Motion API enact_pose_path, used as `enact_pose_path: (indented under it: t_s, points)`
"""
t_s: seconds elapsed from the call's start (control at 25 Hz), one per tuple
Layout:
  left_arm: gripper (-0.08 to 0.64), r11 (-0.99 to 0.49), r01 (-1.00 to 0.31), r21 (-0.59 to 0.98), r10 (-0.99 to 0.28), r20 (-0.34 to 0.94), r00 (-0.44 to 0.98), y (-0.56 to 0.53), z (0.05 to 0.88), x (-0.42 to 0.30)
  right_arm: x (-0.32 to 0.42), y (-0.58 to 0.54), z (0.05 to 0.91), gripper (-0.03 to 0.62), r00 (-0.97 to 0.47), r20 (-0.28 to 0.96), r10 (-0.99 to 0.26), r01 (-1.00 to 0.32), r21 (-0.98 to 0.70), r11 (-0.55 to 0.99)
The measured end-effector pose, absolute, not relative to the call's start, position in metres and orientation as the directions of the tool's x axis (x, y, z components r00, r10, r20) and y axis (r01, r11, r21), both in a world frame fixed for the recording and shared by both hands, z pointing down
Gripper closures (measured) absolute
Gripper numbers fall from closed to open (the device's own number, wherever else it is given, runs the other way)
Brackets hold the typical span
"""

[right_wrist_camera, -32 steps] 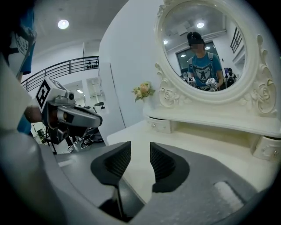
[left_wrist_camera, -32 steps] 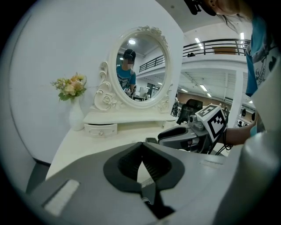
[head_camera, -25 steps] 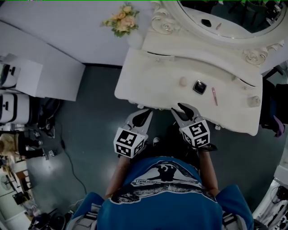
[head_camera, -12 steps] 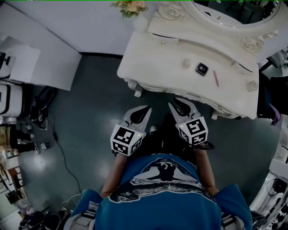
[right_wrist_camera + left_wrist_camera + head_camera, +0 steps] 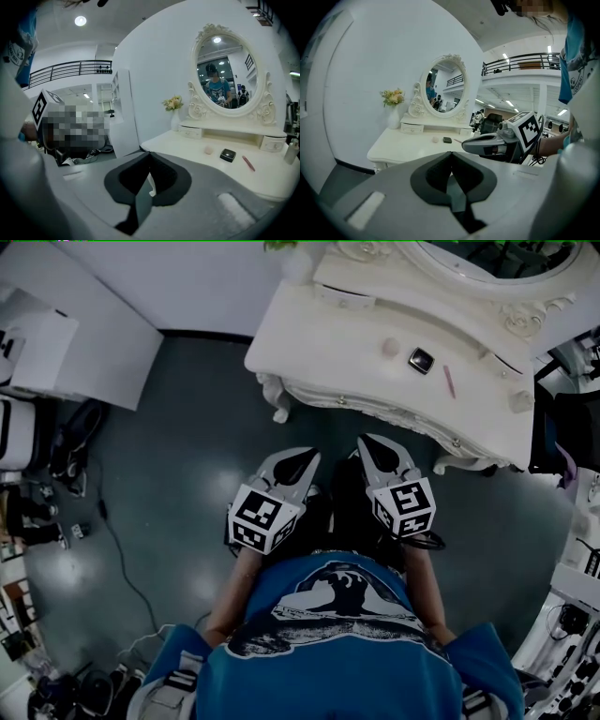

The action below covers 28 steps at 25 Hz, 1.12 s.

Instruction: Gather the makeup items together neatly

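Observation:
On the white dressing table (image 5: 309, 343) lie a round beige puff (image 5: 390, 346), a black compact (image 5: 421, 359) and a pink stick (image 5: 448, 381); a small bottle (image 5: 521, 400) stands at its right end. Both grippers hover over the dark floor, short of the table's front edge. My left gripper (image 5: 305, 457) is shut and empty. My right gripper (image 5: 370, 444) has just been closing and is shut, with nothing between its jaws. The right gripper view shows the puff (image 5: 208, 150), compact (image 5: 228, 155) and stick (image 5: 248, 163) beyond my right gripper (image 5: 150, 153). The left gripper view has my left gripper (image 5: 451, 153) in front of the table (image 5: 393, 145).
An oval mirror (image 5: 224, 75) in an ornate frame rises at the table's back, with a vase of flowers (image 5: 173, 104) beside it. White cabinets (image 5: 56, 343) stand at the left of the room. Cables (image 5: 112, 540) trail across the floor there.
The person has backed away from the table, so both grippers now sit farther from its front edge. The right gripper's jaws have gone from apart to closed.

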<state>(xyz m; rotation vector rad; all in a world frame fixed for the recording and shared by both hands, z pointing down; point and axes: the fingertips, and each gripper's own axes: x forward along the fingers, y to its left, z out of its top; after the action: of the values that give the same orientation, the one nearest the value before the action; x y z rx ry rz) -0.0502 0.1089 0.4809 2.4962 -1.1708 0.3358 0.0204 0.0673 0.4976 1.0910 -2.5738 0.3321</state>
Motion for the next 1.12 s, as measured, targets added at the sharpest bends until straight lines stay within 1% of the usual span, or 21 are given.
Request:
enact_pose_path:
  t_s: [0.28, 1.12]
  points:
    - [0.548, -0.614, -0.758, 0.218, -0.68, 0.341, 0.649, 0.12, 0.476, -0.044, 0.019, 0.08, 0.493, 0.591, -0.661, 0.384, -0.645, -0.719, -0.079, 0.69]
    - [0.548, -0.647, -0.732, 0.215, -0.654, 0.338, 0.677, 0.123, 0.474, -0.026, 0.021, 0.086, 0.491, 0.591, -0.682, 0.387, -0.621, -0.7, -0.098, 0.707]
